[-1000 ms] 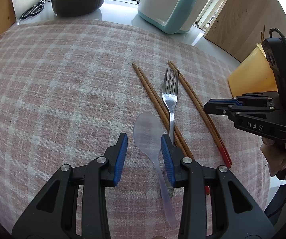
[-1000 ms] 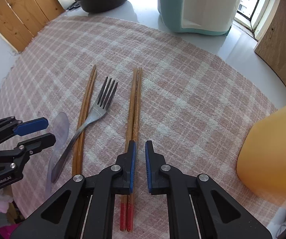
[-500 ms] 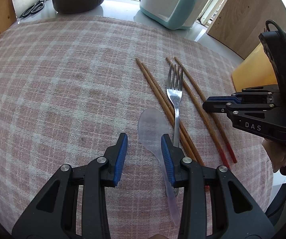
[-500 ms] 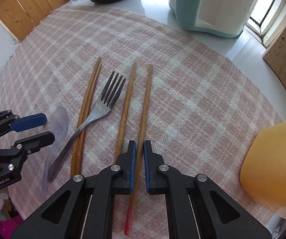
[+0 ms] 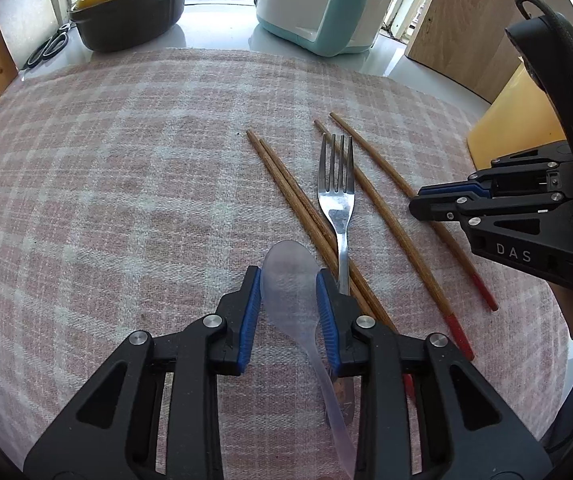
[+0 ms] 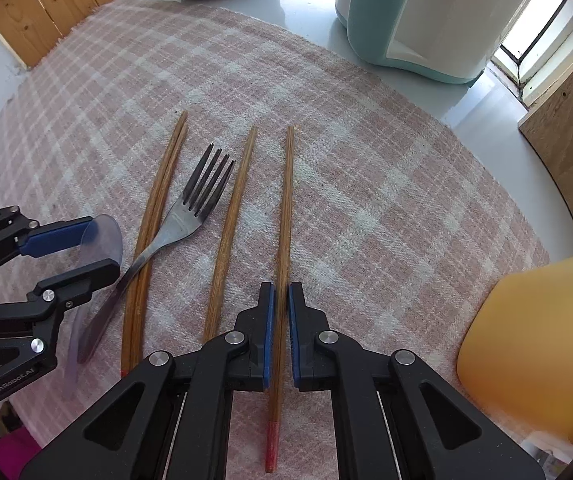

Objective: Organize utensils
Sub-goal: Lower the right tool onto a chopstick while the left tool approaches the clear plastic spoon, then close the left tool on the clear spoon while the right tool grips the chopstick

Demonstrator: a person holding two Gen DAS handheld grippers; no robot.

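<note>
On the pink plaid cloth [image 5: 126, 200] lie a steel fork [image 5: 340, 204], a pair of wooden chopsticks [image 5: 286, 188] to its left, and two more red-tipped chopsticks to its right. My right gripper [image 6: 279, 304] is shut on the rightmost chopstick [image 6: 286, 200]; its mate [image 6: 232, 208] lies apart beside it. My left gripper [image 5: 288, 292] is closed around the bowl of a clear plastic spoon [image 5: 292, 280], whose handle runs back under the right finger. The spoon [image 6: 100, 236] and fork [image 6: 190, 216] also show in the right wrist view.
A dark pot with a yellow lid [image 5: 126, 12] and a white-and-teal appliance [image 5: 318, 4] stand beyond the cloth. Scissors [image 5: 46, 48] lie at the far left. A yellow container [image 6: 534, 344] stands at the right edge, with wooden panels behind.
The right gripper has closed on one chopstick and drawn it right, away from its mate. The left gripper has moved forward and narrowed onto the spoon's bowl.
</note>
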